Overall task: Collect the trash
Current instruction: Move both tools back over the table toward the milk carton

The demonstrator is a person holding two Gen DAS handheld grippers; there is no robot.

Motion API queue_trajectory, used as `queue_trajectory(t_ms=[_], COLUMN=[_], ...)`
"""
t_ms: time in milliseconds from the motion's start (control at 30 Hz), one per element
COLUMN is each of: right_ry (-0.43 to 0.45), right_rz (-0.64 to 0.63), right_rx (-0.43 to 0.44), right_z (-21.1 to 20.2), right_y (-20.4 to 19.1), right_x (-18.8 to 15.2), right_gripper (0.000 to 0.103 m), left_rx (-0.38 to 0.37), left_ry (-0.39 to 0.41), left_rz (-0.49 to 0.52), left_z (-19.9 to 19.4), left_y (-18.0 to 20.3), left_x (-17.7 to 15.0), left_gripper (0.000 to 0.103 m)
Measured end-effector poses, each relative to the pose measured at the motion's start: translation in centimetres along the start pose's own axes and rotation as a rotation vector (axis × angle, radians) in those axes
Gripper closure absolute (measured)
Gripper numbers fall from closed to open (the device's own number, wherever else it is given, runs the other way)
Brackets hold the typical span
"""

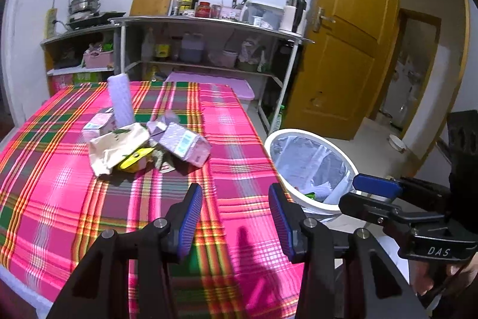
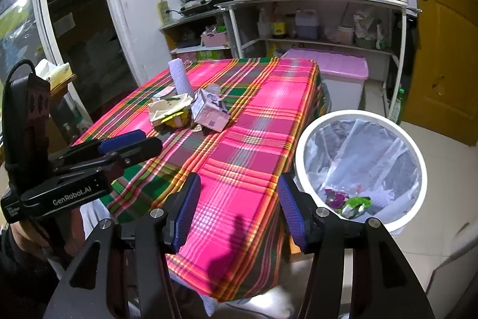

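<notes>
Pink plaid cloth (image 1: pixel 233 139) covered the bench (image 2: pixel 254 121), with kitchen shelves (image 1: pixel 206 44) behind it and a yellow door (image 1: pixel 343 44) to the right. Trash pile (image 1: pixel 143 145) sat near mid-bench: cartons, a crumpled cream wrapper, a yellow scrap, and a white foam tube (image 1: pixel 121 99) standing tilted at its rear. White bin (image 2: pixel 361 166) with a clear liner stood on the floor just beside the bench's right edge; a few scraps (image 2: pixel 348 201), purple and green, lay at its bottom. Left gripper (image 1: pixel 236 217) hovered over the cloth, short of the pile, fingers apart, nothing between them. Right gripper (image 2: pixel 239 211) hung at the bench's near corner, beside the bin, fingers also apart and empty. Neither gripper touched the trash.
</notes>
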State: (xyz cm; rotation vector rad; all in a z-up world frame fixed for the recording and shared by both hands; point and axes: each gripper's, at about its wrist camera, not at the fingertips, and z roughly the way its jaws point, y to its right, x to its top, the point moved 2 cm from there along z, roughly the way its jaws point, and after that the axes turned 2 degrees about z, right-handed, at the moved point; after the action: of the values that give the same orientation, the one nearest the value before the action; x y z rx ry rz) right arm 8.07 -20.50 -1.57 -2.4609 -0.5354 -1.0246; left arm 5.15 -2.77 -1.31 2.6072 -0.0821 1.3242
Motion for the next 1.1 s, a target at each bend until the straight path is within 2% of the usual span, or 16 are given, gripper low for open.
queue_trajectory(t_ms=[400, 567, 1100], right_ry=[-0.025, -0.032, -0.063], right_rz=[-0.015, -0.026, -0.082], right_rx=[0.005, 0.01, 0.038], right_z=[1.8, 2.6, 7.5], right_y=[-0.8, -1.2, -2.7], right_x=[0.7, 1.1, 3.9], right_gripper=[0.048, 0.048, 0.048], left_rx=[0.056, 0.101, 0.2], left_ry=[0.012, 0.017, 0.009], left_rz=[-0.075, -0.101, -0.182], left_z=[-0.5, -0.5, 1.5], left_y=[-4.1, -5.9, -12.4], left_x=[-0.3, -0.2, 1.2], left_gripper=[0.057, 0.057, 0.057])
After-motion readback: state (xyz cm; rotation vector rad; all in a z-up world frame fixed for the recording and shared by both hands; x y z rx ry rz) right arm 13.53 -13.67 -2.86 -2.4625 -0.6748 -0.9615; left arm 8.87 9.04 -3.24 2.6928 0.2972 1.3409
